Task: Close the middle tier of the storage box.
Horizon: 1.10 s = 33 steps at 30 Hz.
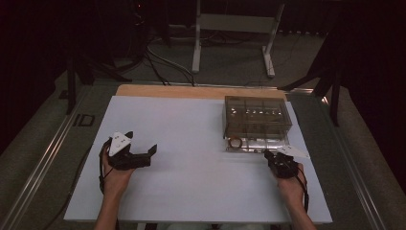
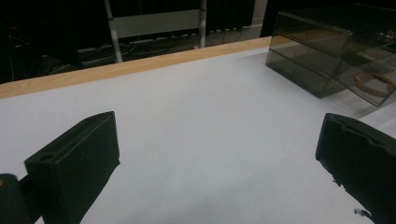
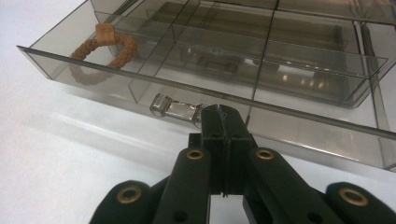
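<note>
The right hand-held gripper [image 3: 223, 114] is sitting with its jaws pressed together, their tips touching or just short of the small clear handle [image 3: 176, 108] on the front wall of the pulled-out drawer [image 3: 299, 128]; whether anything is pinched between them I cannot tell. The handle is lying directly ahead of the jaws, its long axis running along the drawer front, across the gripper's line. The drawer is sticking out of the smoky clear plastic box [image 1: 257, 116] at the far right of the white bench [image 1: 182, 143], with a brown braided ring [image 3: 100, 52] lying in its left compartment. The right hand [image 1: 291, 184] is by far the nearer, pointing forward and low. The left hand-held gripper [image 1: 143, 155] is resting well apart, jaws wide apart, holding nothing.
</note>
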Each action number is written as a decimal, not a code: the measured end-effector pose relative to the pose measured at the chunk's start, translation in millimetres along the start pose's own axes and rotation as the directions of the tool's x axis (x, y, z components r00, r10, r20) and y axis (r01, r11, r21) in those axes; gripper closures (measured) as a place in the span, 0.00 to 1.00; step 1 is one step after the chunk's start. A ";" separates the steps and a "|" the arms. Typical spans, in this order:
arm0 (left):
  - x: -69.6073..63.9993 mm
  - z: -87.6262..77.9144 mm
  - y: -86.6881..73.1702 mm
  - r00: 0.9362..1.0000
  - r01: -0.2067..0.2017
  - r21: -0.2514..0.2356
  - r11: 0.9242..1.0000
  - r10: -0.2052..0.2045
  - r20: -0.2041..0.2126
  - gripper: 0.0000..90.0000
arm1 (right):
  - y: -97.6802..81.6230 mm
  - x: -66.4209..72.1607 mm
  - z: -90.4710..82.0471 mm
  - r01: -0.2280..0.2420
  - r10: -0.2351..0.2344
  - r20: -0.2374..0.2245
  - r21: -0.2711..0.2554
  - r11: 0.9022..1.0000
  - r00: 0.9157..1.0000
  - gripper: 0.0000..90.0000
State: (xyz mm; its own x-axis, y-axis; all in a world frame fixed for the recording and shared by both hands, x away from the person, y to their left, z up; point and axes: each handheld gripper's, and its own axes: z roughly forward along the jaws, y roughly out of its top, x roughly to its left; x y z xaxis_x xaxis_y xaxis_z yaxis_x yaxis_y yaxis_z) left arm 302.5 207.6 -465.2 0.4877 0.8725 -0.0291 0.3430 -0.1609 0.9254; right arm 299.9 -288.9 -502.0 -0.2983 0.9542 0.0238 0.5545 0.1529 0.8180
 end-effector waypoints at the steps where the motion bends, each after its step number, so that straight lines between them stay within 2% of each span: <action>1: 0.2 -0.1 -0.1 1.000 0.000 -0.001 1.000 0.000 0.000 0.01 | 0.7 0.1 0.6 -0.004 0.004 0.000 0.001 1.000 1.000 1.00; 33: 0.6 1.2 -1.3 1.000 0.009 0.004 1.000 -0.009 0.008 0.01 | 12.5 -0.5 13.2 -0.037 0.037 0.022 -0.002 0.999 0.999 1.00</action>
State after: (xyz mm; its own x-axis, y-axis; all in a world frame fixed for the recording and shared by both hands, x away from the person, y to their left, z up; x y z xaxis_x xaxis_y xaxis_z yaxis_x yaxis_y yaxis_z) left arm 303.3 207.8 -466.9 0.4912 0.8701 -0.0407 0.3510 -0.1549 0.9235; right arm 317.2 -284.0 -499.4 -0.2608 0.9645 0.0412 0.5637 0.1176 0.8176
